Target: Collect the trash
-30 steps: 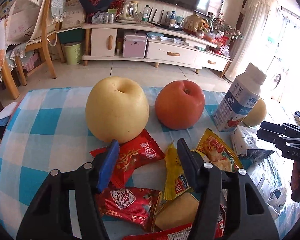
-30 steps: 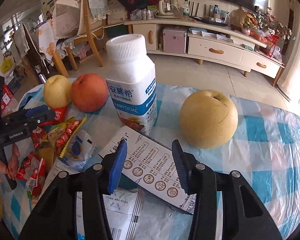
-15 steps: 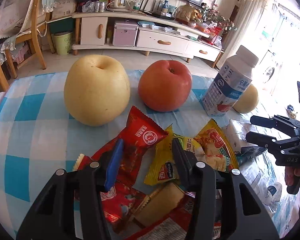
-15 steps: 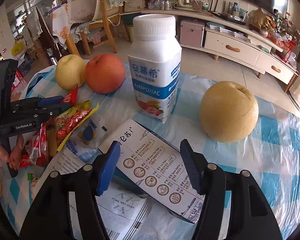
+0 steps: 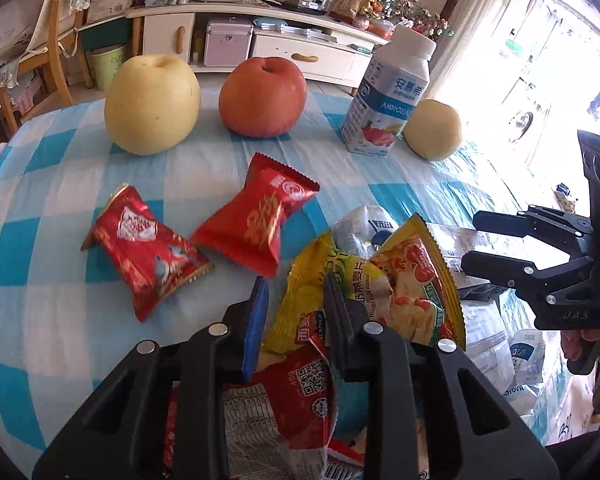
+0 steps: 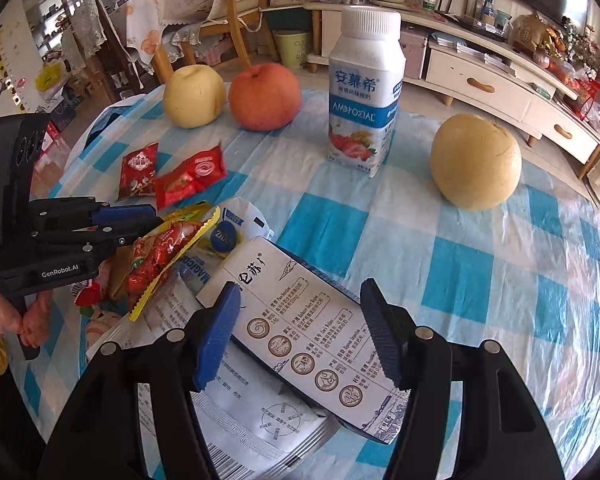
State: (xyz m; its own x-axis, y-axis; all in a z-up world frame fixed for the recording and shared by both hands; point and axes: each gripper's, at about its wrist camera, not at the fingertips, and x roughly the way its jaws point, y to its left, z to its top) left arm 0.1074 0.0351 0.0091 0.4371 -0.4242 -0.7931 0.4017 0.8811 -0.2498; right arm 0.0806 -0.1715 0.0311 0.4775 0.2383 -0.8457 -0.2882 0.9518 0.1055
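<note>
Your left gripper [image 5: 294, 308] closing on yellow wrapper [image 5: 312, 300]: light, crinkly, slippery, so pinch flat edge. Right gripper [image 6: 300, 332] open over printed box [image 6: 300, 332], stiff; grab across width.

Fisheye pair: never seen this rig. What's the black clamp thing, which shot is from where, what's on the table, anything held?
No robot: a person carries one hand-held gripper per hand, each with a camera looking along its fingers. In the left view, the left hand-held gripper is closing on a yellow snack wrapper. In the right view, the right hand-held gripper stands open over a white printed carton. The checked tablecloth holds red wrappers, pears, an apple and a yogurt bottle.
</note>
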